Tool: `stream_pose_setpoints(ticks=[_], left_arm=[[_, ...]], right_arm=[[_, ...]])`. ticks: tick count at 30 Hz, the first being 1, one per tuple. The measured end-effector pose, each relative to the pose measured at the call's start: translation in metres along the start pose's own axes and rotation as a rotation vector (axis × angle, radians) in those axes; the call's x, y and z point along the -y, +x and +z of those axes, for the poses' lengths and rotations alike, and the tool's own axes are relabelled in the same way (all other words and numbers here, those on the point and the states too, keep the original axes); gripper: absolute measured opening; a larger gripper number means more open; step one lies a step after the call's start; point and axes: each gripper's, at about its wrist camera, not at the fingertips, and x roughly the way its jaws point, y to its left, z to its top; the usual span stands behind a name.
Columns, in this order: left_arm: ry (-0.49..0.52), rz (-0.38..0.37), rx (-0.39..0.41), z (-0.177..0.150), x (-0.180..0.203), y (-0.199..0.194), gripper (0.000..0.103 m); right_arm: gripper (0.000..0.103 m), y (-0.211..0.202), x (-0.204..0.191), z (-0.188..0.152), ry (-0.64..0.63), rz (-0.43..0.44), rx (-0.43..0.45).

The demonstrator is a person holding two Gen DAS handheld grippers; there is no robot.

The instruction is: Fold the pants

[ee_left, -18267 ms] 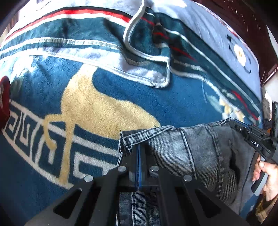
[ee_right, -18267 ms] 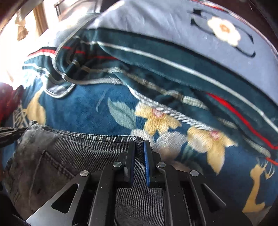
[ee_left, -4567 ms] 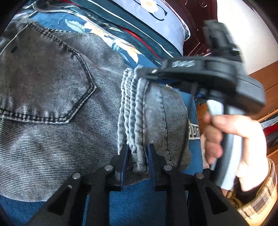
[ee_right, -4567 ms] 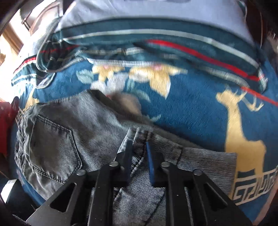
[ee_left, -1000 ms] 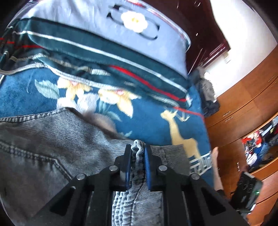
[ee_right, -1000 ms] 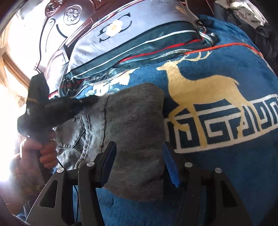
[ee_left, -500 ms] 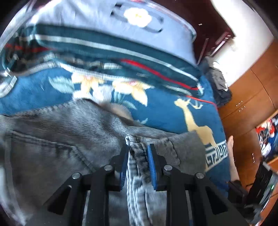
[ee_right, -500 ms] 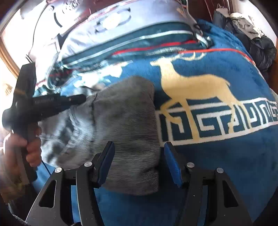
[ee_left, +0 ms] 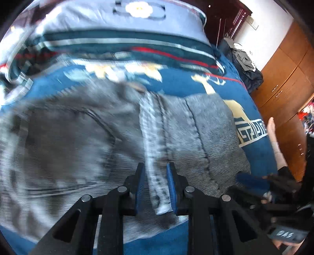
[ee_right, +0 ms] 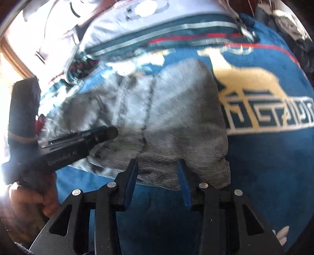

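Observation:
Grey denim pants (ee_left: 82, 141) lie folded into a compact bundle on a blue blanket (ee_left: 253, 155). The bundle also shows in the right wrist view (ee_right: 176, 109). My left gripper (ee_left: 155, 166) is open, its jaws apart on either side of the bunched hem stack (ee_left: 153, 137) and above the fabric. My right gripper (ee_right: 157, 164) is open wide and empty at the bundle's near edge. The left gripper's body (ee_right: 78, 139) shows at the left of the right wrist view, over the pants.
The blanket has gold deer and key patterns (ee_right: 255, 82). Striped folded bedding (ee_left: 137, 45) and a pale pillow (ee_left: 141, 17) lie behind the pants. Wooden wardrobes (ee_left: 284, 82) and a pile of clothes (ee_left: 243, 58) stand at the right.
My left gripper has opened, let go of the hem stack and pulled back from it. The right gripper stays open near the bundle's edge. Both views are blurred by motion.

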Motion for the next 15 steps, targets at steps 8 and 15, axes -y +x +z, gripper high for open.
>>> stream_pose_setpoints(ticks=[8,15], left_arm=[[-0.014,0.209,0.116,0.002,-0.056,-0.075,0.081],[-0.003,0.33,0.123,-0.005,-0.093,-0.105,0.093]], right_arm=[[0.057,-0.008,-0.078,0.002,-0.192,0.059,0.029],[0.07,0.013,-0.141,-0.004,-0.311,0.105,0.001]])
